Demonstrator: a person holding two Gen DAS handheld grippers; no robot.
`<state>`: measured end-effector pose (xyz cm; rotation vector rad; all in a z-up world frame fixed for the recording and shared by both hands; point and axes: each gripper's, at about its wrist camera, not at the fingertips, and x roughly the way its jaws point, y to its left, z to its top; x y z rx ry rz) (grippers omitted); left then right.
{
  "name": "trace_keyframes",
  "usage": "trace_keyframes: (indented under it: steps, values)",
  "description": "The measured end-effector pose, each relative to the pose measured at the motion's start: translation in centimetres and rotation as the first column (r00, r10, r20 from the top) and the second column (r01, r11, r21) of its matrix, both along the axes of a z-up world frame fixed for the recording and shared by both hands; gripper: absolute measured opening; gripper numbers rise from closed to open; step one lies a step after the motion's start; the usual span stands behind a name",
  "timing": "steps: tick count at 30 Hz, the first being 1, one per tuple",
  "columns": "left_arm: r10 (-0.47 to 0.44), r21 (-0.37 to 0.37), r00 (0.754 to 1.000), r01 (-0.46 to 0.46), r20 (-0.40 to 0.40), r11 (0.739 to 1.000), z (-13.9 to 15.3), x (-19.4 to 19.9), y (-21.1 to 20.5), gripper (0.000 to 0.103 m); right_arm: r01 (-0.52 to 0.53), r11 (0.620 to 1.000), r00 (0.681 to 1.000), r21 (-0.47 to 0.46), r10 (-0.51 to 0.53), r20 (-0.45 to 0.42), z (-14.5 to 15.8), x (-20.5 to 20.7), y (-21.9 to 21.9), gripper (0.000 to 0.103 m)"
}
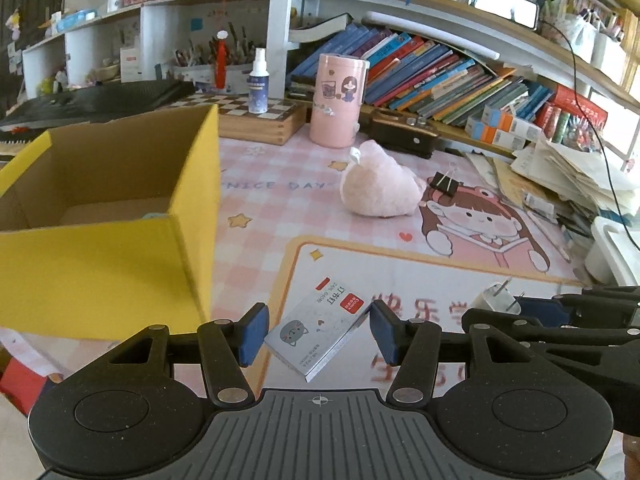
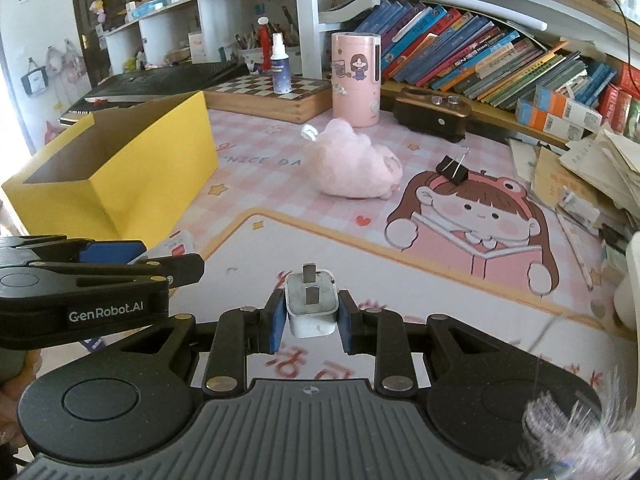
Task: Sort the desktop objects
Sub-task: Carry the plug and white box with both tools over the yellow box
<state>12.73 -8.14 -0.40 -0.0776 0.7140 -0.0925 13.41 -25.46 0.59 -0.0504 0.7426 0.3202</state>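
A: Start with the big things. Where's the yellow box in all this?

B: Up and to the left of the left tongs, open at the top, standing on the table. From the right tongs it lies far off to the left, past the other tool.

A: And what have the tongs got?

B: The left tongs stand about half open around a box of staples; the blue pads meet its two ends, so I judge it gripped, tilted between them. The right tongs are nearly closed, pressed on both sides of a white plug adapter, prongs pointing away from the camera.

A: So which step is this?

B: Both items look picked up and on the way to the box, I'd say. The next move calls for bringing each over the open top and releasing without clipping the cardboard wall.

A: What's left out there?

B: Ahead of both tongs, a pink plush toy, and just right of it a black binder clip.

A: Any writing?

B: "GenRobot.AI" on the left tool, seen from the right camera. The mat reads "NICE DAY". The staple box has a cat drawing and Chinese characters, too small to read surely.
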Motion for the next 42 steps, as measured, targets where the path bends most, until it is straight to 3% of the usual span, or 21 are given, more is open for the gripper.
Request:
trace_keyframes:
  steps: [24,42]
  values:
    - [0.069,0.02,0.997,-0.068,-0.029,0.997,-0.6,-12.0,9.8,0.054,-0.066,0.997,0.996,0.037,0.068,-0.061,-1.3,-11.7,10.4,0.025]
    - [0.251,0.008,0.967,-0.251,0.037,0.968,0.9,-15.7,15.9,0.054,-0.273,0.962,0.962,0.025,0.273,-0.02,-0.1,-13.2,17.5,0.025]
